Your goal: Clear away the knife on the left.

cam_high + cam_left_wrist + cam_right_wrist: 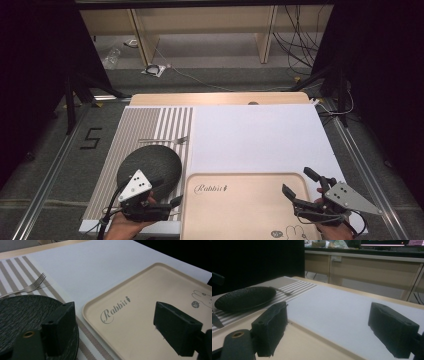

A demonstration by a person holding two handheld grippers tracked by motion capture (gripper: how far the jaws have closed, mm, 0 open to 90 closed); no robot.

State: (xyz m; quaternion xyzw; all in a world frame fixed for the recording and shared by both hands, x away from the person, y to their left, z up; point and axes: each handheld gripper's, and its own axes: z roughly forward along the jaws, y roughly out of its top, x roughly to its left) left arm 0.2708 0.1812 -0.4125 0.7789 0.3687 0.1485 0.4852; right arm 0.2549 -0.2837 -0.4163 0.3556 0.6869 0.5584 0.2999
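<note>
We held both pairs of jaws apart, the left gripper (pixel 172 204) between one dark plate (pixel 150 167) and one tray (pixel 250 210), the right gripper (pixel 299 189) over the tray's right edge, one fork (pixel 165 140) beyond.

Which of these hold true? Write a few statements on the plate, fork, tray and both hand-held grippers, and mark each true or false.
1. The dark plate lies on the striped placemat. True.
2. The fork rests in the tray. False: it lies on the striped placemat, beyond the plate.
3. The left hand-held gripper is open and holds nothing. True.
4. The right hand-held gripper is shut on the fork. False: it is open and empty, over the tray's right edge.
5. The tray bears the word "Rabbit". True.
</note>
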